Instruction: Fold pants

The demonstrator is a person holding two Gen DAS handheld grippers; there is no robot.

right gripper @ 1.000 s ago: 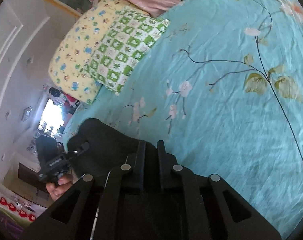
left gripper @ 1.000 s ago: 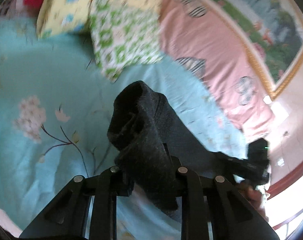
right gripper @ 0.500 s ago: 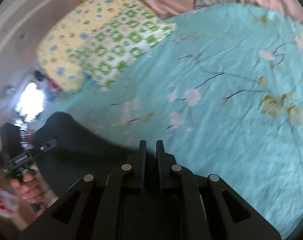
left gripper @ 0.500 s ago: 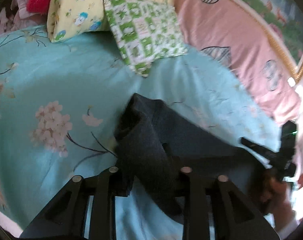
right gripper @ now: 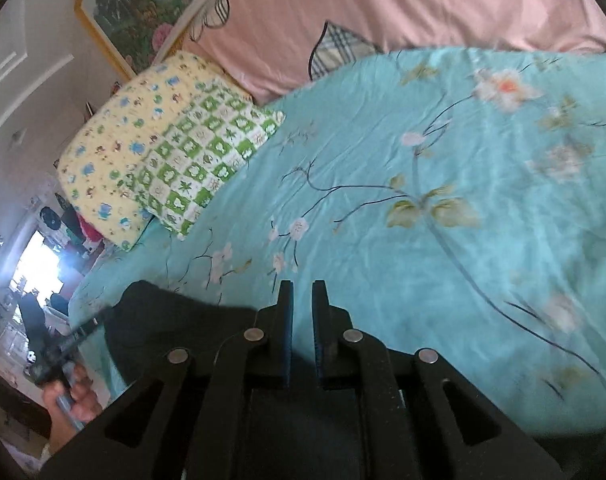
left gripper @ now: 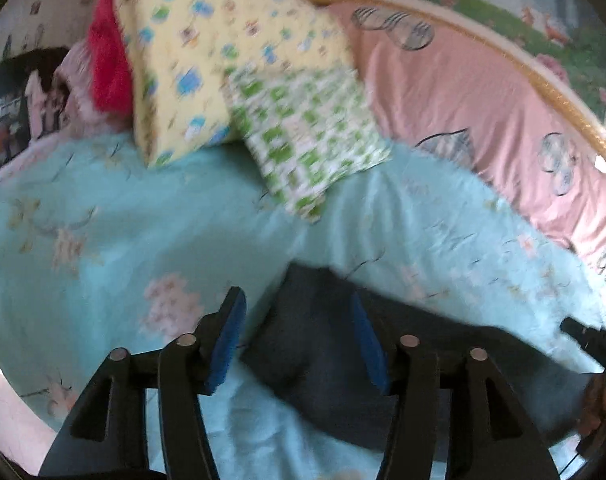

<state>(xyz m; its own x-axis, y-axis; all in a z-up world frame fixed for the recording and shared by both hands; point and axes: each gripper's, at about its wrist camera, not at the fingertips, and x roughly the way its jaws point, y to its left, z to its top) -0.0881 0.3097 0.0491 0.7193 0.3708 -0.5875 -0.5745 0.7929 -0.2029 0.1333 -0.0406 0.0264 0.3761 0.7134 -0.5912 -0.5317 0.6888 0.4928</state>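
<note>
On the bedspread (left gripper: 183, 220): dark pants (left gripper: 327, 360) lying | my left gripper (left gripper: 299, 336) opening, pads clear of cloth | my right gripper (right gripper: 301, 320) narrow, opening, gripping nothing

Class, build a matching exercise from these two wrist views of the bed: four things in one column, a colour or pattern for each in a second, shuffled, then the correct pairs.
Things
1. pants
2. bedspread
3. front pillow
4. back pillow

Colours
A. yellow with blue prints
B. dark, nearly black
C. green and white checks
D. turquoise with blossom branches

Pairs: 1-B, 2-D, 3-C, 4-A
</note>
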